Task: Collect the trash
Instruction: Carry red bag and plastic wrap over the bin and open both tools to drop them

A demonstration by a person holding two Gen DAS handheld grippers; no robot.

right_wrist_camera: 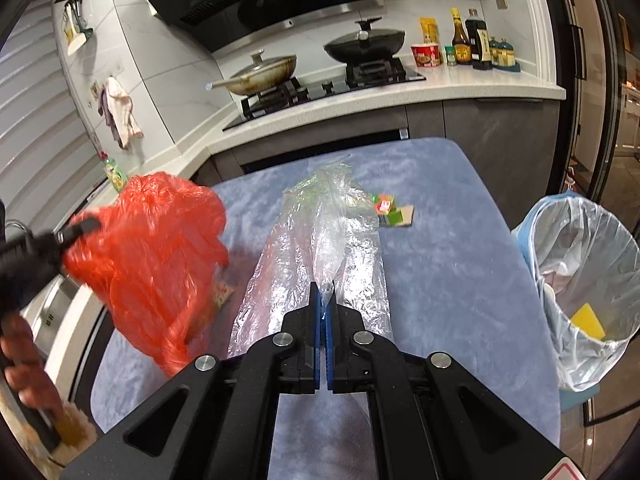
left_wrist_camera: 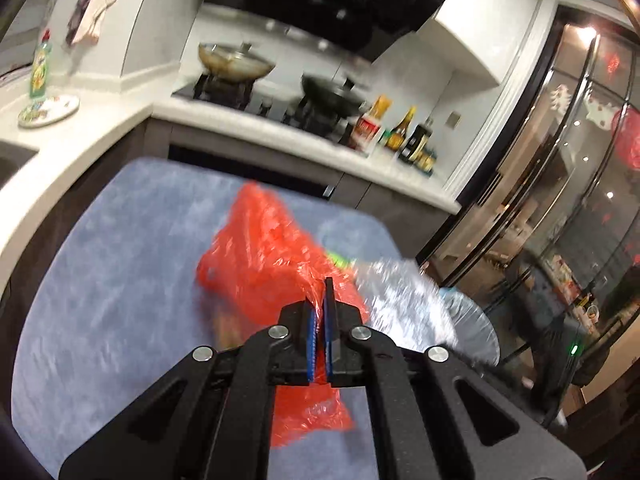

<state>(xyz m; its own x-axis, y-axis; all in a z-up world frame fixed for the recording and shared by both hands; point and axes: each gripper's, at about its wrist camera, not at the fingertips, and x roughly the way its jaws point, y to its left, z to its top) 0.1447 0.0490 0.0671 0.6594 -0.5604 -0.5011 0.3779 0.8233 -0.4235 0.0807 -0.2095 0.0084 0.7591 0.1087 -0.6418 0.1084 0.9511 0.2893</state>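
My left gripper point(left_wrist_camera: 319, 300) is shut on a crumpled red plastic bag point(left_wrist_camera: 264, 256) and holds it above the blue table point(left_wrist_camera: 104, 264). The red bag also shows in the right wrist view point(right_wrist_camera: 152, 248) at the left, with the left gripper point(right_wrist_camera: 80, 226) clamped on it. My right gripper point(right_wrist_camera: 322, 296) is shut on a clear plastic bag point(right_wrist_camera: 320, 240) that hangs over the table middle; it also shows in the left wrist view point(left_wrist_camera: 400, 296). A small green and red carton point(right_wrist_camera: 390, 210) lies on the table behind the clear bag.
A bin lined with clear plastic point(right_wrist_camera: 584, 280) stands right of the table, with a yellow sponge point(right_wrist_camera: 588, 320) inside. A kitchen counter point(right_wrist_camera: 440, 88) with a stove, two pans and sauce bottles point(right_wrist_camera: 468, 40) runs behind. Glass doors point(left_wrist_camera: 560, 200) are at the right.
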